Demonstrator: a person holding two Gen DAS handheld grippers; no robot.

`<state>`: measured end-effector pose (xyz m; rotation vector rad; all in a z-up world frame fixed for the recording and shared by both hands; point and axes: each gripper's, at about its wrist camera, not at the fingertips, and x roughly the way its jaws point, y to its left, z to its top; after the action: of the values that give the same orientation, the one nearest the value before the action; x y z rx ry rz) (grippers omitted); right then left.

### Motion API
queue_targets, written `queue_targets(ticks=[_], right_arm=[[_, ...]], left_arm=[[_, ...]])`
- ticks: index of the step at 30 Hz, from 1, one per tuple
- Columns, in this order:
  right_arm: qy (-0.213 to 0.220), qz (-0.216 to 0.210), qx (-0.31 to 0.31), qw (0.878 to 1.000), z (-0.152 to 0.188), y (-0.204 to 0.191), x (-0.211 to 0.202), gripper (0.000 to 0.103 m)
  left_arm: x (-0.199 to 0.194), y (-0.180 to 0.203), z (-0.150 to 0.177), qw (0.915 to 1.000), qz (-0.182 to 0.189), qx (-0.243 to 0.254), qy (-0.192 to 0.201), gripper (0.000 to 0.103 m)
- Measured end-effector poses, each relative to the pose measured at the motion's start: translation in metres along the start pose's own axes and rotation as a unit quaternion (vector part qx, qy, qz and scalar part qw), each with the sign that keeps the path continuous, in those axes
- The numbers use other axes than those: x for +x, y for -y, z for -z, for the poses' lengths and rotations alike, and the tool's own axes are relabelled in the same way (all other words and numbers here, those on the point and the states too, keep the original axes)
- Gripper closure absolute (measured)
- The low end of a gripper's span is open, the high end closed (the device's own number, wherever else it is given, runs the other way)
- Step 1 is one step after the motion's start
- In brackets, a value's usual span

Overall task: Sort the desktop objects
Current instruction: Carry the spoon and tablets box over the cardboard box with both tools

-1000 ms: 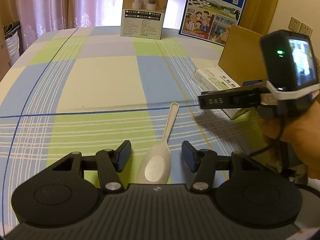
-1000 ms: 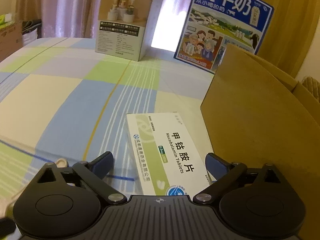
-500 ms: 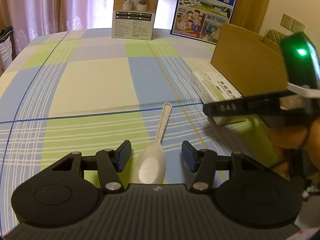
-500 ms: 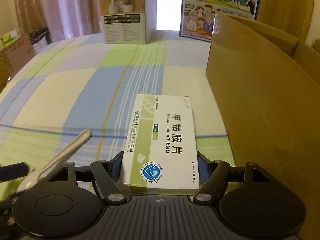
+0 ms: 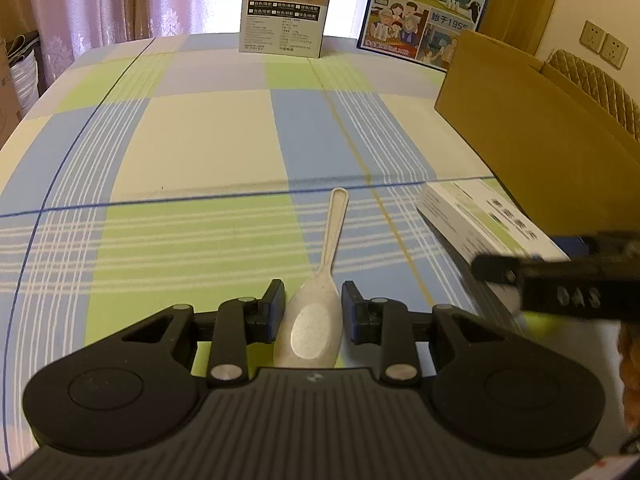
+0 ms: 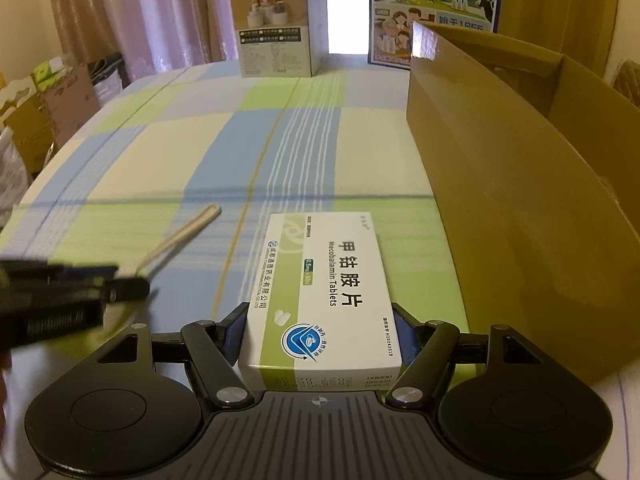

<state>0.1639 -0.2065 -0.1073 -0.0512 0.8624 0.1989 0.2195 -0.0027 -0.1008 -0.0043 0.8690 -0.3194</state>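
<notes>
A pale speckled spoon [image 5: 316, 320] lies on the checked tablecloth, its handle pointing away. My left gripper [image 5: 312, 306] is shut on its bowl, one pad against each side. A white and green medicine box [image 6: 324, 288] sits lengthwise between the pads of my right gripper [image 6: 320, 332], which is shut on its long sides. The left wrist view shows the same medicine box [image 5: 480, 224] at the right with the blurred right gripper [image 5: 560, 284] behind it. In the right wrist view the spoon handle [image 6: 188, 232] and the blurred left gripper [image 6: 72, 292] appear at the left.
An open brown cardboard box [image 6: 520, 180] stands along the right side of the table, close to the medicine box. A beige product box [image 5: 286, 8] and a blue milk carton [image 5: 424, 12] stand at the far edge. Curtains hang behind; cartons sit left of the table.
The left jaws have closed in onto the spoon's bowl. The right jaws closed on the medicine box, and that gripper drew back toward the near right edge with the box.
</notes>
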Motion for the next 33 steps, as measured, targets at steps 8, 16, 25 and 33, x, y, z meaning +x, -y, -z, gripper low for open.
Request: queue_targets(ticks=[8,16,25,33], right_arm=[[0.003,-0.003,-0.003,1.000,0.010,-0.003,0.004,0.035],[0.012,-0.005,-0.003,1.000,0.013,-0.002,0.007,0.031],[0.016,0.004,-0.007,1.000,0.014,-0.003,0.008,0.035],[0.037,0.002,-0.009,0.999,0.011,-0.005,-0.001,0.035]], left_arm=[[-0.005,0.010,0.011,0.9991,0.000,0.042,0.001,0.059],[-0.011,0.007,0.015,0.9989,-0.017,0.044,-0.008,0.059],[-0.009,0.012,0.011,0.9980,-0.024,0.057,-0.016,0.076],[-0.020,0.032,0.009,0.9965,-0.021,0.080,0.015,0.076]])
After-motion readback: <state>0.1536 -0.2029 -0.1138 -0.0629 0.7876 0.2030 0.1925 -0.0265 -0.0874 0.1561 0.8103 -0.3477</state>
